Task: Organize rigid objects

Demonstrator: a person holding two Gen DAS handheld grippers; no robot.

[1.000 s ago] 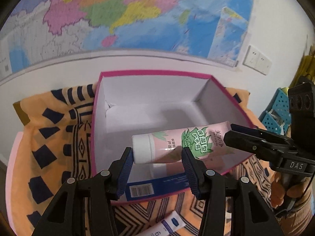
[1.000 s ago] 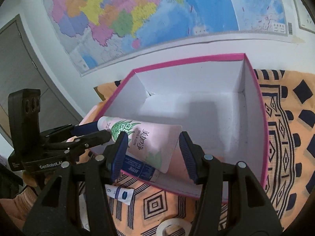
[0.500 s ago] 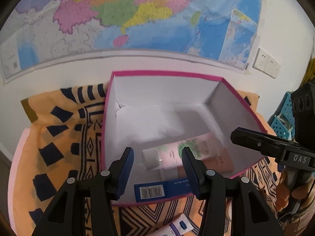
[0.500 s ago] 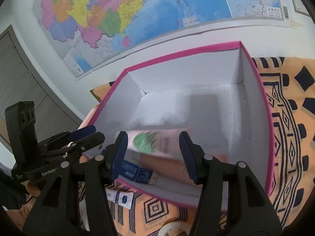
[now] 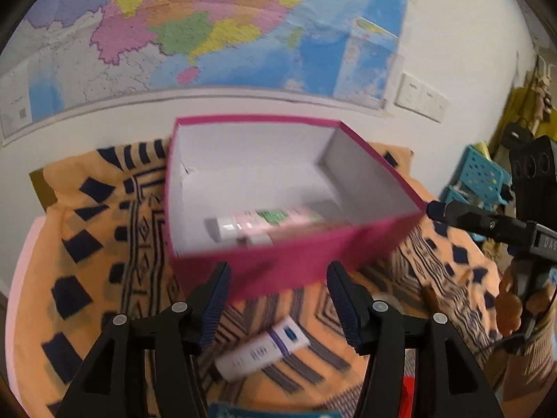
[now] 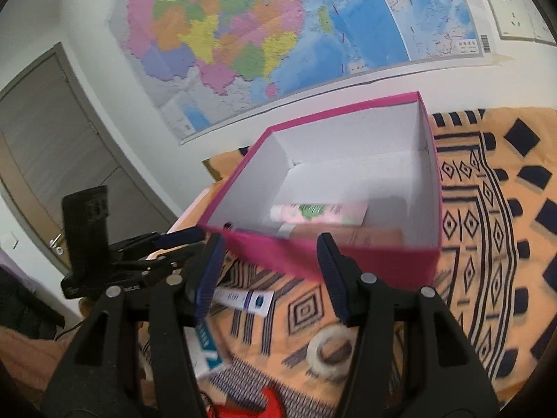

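A pink box (image 5: 299, 268) with a white inside stands on the patterned orange cloth; it also shows in the right wrist view (image 6: 383, 261). A pink tube with a green label (image 5: 268, 221) lies inside it (image 6: 320, 211), beside a brownish tube (image 6: 348, 235). My left gripper (image 5: 278, 299) is open and empty, in front of the box's near wall. My right gripper (image 6: 268, 275) is open and empty, also in front of the box. A white tube with a blue label (image 5: 263, 348) lies on the cloth in front of the box (image 6: 243, 300).
A roll of tape (image 6: 329, 351) lies on the cloth near the right gripper. A blue and white pack (image 6: 207, 345) and a red item (image 6: 268, 402) lie at the near edge. A map covers the wall behind. Blue baskets (image 5: 480, 177) stand at the right.
The pink tube left the right gripper and dropped into the box. Both grippers drew back and away from the box, so its outer wall now shows.
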